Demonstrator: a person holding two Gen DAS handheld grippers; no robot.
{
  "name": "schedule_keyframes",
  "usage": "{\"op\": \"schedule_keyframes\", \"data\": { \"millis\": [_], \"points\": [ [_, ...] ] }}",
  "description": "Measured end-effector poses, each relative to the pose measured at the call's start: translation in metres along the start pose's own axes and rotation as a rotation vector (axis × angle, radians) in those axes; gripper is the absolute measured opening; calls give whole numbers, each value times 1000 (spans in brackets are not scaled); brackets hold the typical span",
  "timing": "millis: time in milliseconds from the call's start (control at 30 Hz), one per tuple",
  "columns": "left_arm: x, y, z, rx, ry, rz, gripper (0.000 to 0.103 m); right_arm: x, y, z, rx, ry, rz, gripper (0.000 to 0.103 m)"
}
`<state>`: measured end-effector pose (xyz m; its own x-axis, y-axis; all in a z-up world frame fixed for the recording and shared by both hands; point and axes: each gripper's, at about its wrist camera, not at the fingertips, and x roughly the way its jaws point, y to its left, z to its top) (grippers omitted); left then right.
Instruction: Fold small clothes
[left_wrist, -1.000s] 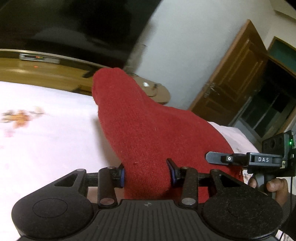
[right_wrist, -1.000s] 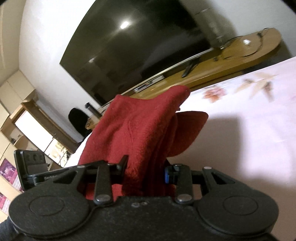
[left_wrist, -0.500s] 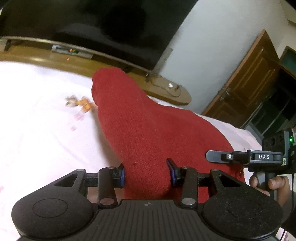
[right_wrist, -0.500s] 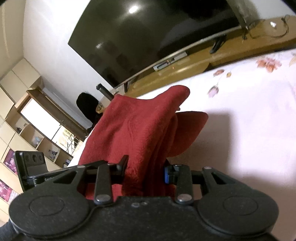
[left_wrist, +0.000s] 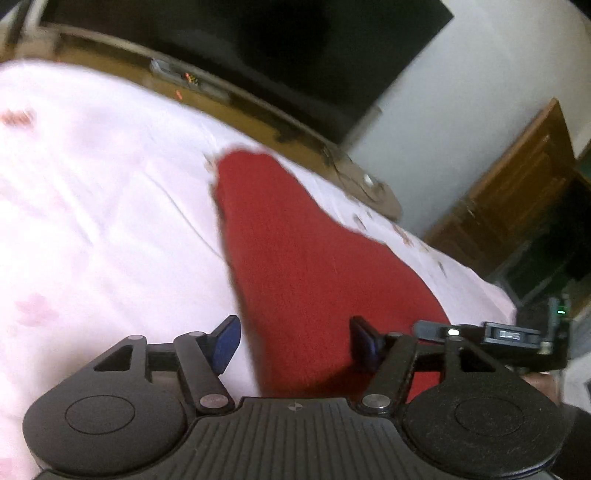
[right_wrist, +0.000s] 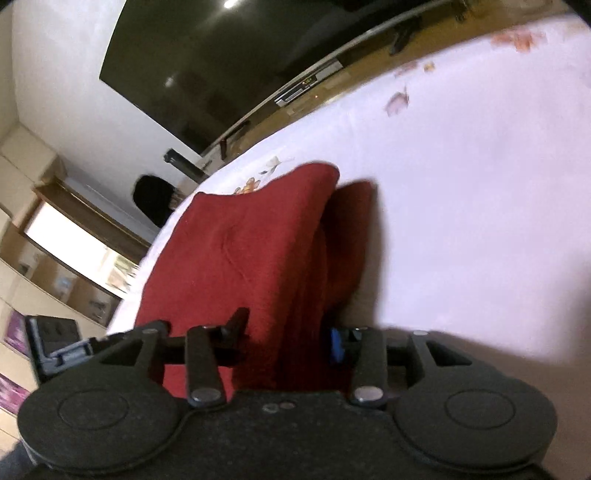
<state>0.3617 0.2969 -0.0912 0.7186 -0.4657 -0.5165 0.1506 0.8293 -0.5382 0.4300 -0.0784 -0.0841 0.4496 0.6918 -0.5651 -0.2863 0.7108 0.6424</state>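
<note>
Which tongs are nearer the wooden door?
Right. Right tongs, opening around the red garment, lie toward the wooden door; left tongs, also opening around it, sit farther away.

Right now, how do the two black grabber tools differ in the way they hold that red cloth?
The left gripper has its jaws set wide and opening, its left blue pad clear of the red cloth; the right gripper is narrower, also opening, cloth bunched close between its pads. The left sees one flat layer of cloth, the right sees folded layers. Both have the same cloth between their fingers, over the white floral sheet.
</note>
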Motion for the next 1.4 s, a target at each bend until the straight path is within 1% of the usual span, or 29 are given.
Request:
{"op": "schedule_keyframes", "data": {
  "millis": [67,100,133,167,233,267,333,367,400,433,500,567,633,733,800,867,933,967,1000,1033,1067,1133,1233,1300,1333,1367,1400],
  "points": [
    [-19,0,10,14,-86,56,65,-16,10,4,-44,-49,-53,40],
    [-26,-3,16,26,-134,67,65,-25,16,6,-73,-80,-78,38],
    [-30,-8,22,38,-174,59,65,-32,23,9,-112,-111,-104,38],
    [-30,-15,29,57,-193,36,65,-37,32,13,-159,-141,-128,36],
    [-16,-32,37,119,-166,3,65,-37,46,18,-228,-176,-154,33],
    [-5,-42,37,166,-142,-1,65,-34,55,21,-260,-184,-163,33],
    [16,-53,34,216,-97,-5,65,-20,68,22,-309,-180,-185,31],
    [26,-55,31,230,-80,14,65,-11,73,21,-334,-161,-198,30],
    [34,-54,28,243,-59,42,65,-1,76,19,-360,-137,-223,30],
    [40,-51,24,259,-40,67,64,6,76,16,-387,-112,-257,28],
    [44,-50,20,277,-50,77,64,27,72,8,-437,-34,-354,27],
    [47,-60,20,310,-45,98,65,30,69,3,-444,-56,-356,28],
    [47,-62,17,327,-48,109,65,31,70,2,-430,-56,-362,28],
    [23,-60,17,301,-70,96,65,31,76,3,-423,-50,-378,29],
    [2,-60,18,291,-108,97,65,22,84,4,-414,-66,-384,29],
    [-13,-59,12,294,-136,103,65,4,97,-3,-445,-96,-372,31],
    [-12,-54,7,285,-107,130,65,-4,105,-10,-474,-98,-349,31],
    [-5,-50,3,290,-66,162,65,-3,107,-15,-494,-87,-346,29],
    [4,-47,-1,296,-22,198,65,3,107,-20,-517,-57,-363,28],
    [8,-42,-6,280,-1,182,65,12,103,-23,-527,-21,-396,28],
    [7,-34,-8,232,-12,162,66,21,98,-26,-535,5,-431,29],
    [1,-27,-8,158,-14,153,68,23,94,-28,-537,-20,-426,30],
    [-12,-34,-16,163,-38,171,68,22,92,-26,-514,-22,-417,33],
    [-21,-39,-21,162,-45,182,68,16,93,-25,-500,-21,-414,36],
    [-27,-43,-23,155,-54,192,68,11,94,-24,-485,-29,-411,41],
    [-37,-47,-26,146,-61,204,69,4,95,-26,-468,-41,-403,50],
    [-47,-53,-31,140,-72,210,72,-6,97,-28,-454,-55,-401,56]
  ]
}}
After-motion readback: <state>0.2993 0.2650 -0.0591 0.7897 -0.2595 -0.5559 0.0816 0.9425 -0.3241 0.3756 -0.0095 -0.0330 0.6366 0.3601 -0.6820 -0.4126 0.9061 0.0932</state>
